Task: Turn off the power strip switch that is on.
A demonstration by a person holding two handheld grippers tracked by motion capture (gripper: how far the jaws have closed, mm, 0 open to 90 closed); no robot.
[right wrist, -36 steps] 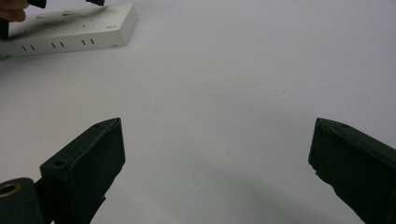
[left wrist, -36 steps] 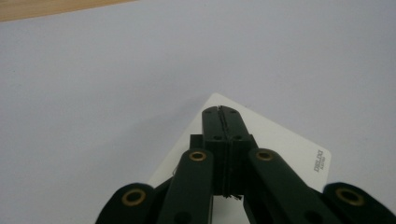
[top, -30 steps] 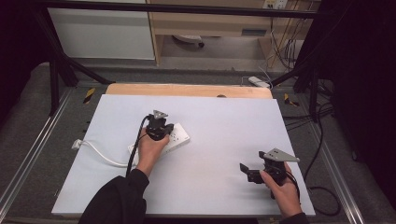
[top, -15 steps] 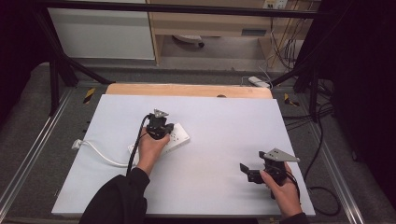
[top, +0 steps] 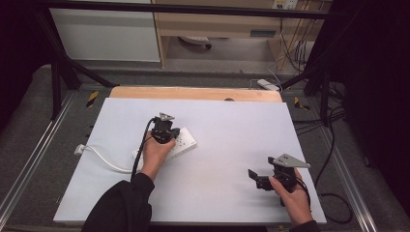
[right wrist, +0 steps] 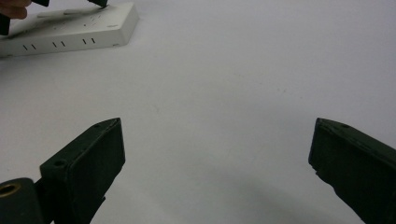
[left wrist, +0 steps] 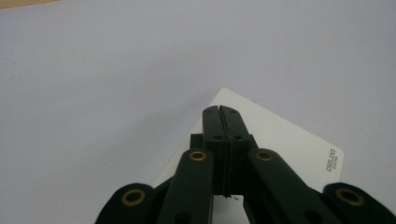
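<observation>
The white power strip (top: 170,145) lies left of the white table's (top: 232,125) centre, its cord (top: 104,158) trailing toward 8 o'clock, with the left gripper (left wrist: 221,111) pressed closed above its top face, while the right gripper (right wrist: 215,154), at 4 o'clock, gapes wide over bare surface.

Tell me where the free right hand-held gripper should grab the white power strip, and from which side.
Judging by its pose, grip the power strip across its narrow width at the end far from the white cord, coming from above. It lies flat, long and slim, so only the long edges fit between jaws. The left hand-held gripper, shut, sits over the middle; the right hand-held gripper is open.
</observation>
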